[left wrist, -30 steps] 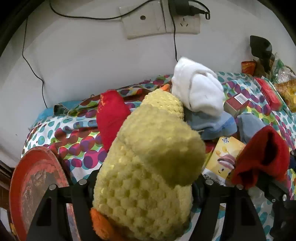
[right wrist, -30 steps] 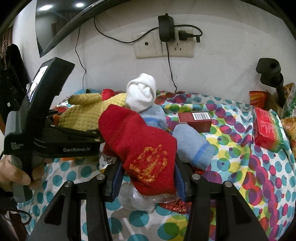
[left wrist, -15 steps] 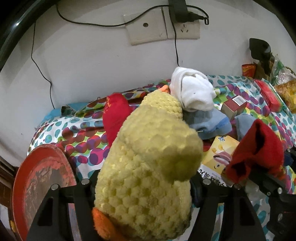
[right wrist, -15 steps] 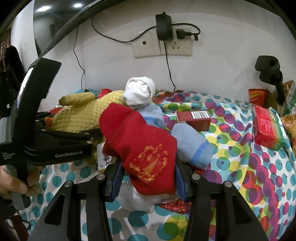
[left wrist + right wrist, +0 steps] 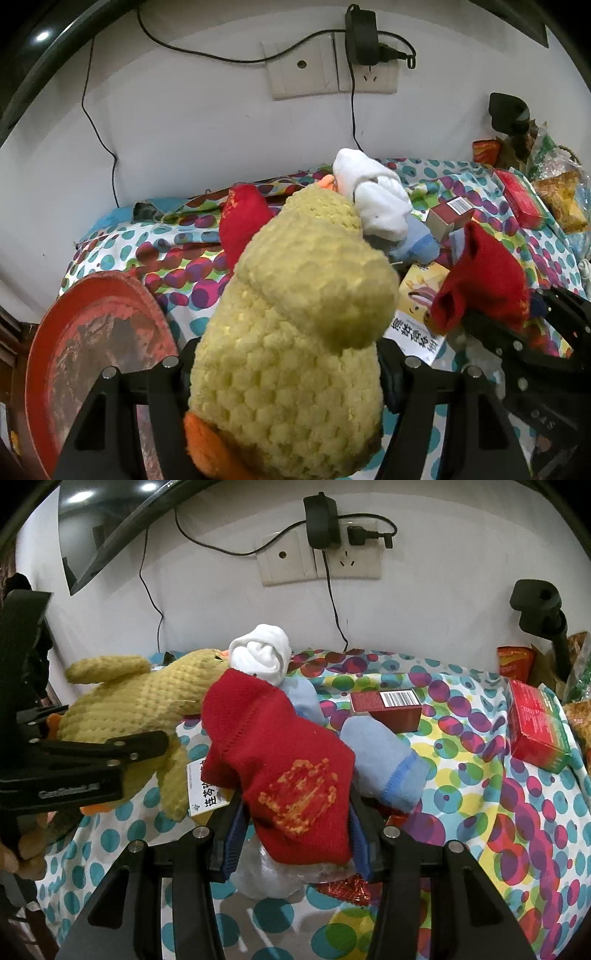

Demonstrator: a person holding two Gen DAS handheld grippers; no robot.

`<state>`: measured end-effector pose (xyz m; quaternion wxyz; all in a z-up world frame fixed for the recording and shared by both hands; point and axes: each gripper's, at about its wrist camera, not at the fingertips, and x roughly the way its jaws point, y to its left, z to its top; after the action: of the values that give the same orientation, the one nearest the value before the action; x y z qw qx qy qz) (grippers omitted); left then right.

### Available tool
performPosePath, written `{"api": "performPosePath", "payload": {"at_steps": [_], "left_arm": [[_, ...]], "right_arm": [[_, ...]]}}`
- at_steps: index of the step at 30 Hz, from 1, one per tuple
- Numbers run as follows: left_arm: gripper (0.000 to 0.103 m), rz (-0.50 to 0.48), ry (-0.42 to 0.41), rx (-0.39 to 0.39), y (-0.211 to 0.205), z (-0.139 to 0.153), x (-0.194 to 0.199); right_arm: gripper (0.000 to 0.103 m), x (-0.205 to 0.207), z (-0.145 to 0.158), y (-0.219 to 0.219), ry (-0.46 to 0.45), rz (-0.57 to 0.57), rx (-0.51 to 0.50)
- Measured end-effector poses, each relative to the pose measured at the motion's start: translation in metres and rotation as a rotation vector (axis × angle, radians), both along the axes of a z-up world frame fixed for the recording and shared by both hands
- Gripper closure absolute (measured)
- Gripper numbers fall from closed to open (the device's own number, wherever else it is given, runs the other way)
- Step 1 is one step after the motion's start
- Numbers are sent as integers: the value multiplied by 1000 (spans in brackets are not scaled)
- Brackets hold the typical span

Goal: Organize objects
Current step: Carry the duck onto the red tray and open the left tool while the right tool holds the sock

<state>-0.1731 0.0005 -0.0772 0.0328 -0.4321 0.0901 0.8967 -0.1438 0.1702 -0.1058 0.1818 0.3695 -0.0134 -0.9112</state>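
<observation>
A yellow knitted plush duck (image 5: 295,332) with orange feet fills the left wrist view, and my left gripper (image 5: 286,365) is shut on its body. From the right wrist view the duck (image 5: 140,705) hangs at the left, just above the spotted tablecloth (image 5: 480,812). My right gripper (image 5: 295,827) is shut on a red sock (image 5: 280,760) with a gold emblem, held over a clear plastic bag (image 5: 266,871). The same sock (image 5: 487,280) appears at the right of the left wrist view.
A rolled white sock (image 5: 262,653), a light blue sock (image 5: 384,760), a dark red box (image 5: 388,705) and a yellow box (image 5: 421,295) lie mid-table. Another red sock (image 5: 240,221) lies behind the duck. A red plate (image 5: 85,350) sits left; a red carton (image 5: 535,723) right.
My left gripper has risen a little and drawn leftward with the duck in it. The right gripper and its red sock have stayed put.
</observation>
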Motion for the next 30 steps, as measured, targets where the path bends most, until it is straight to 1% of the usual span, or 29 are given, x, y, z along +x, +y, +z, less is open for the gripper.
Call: {"api": "performPosePath", "payload": {"at_steps": [10, 14, 21, 30], "left_arm": [[33, -7, 21, 33, -7, 24, 25], [33, -3, 40, 24, -12, 37, 35], [33, 34, 73, 4, -38, 59, 50], [33, 111, 94, -34, -78, 69, 58]], "right_arm": [[57, -2, 0, 0, -15, -8, 4], [57, -3, 0, 1, -18, -11, 2], [57, -3, 0, 2, -23, -14, 1], [57, -3, 0, 2, -24, -18, 5]]}}
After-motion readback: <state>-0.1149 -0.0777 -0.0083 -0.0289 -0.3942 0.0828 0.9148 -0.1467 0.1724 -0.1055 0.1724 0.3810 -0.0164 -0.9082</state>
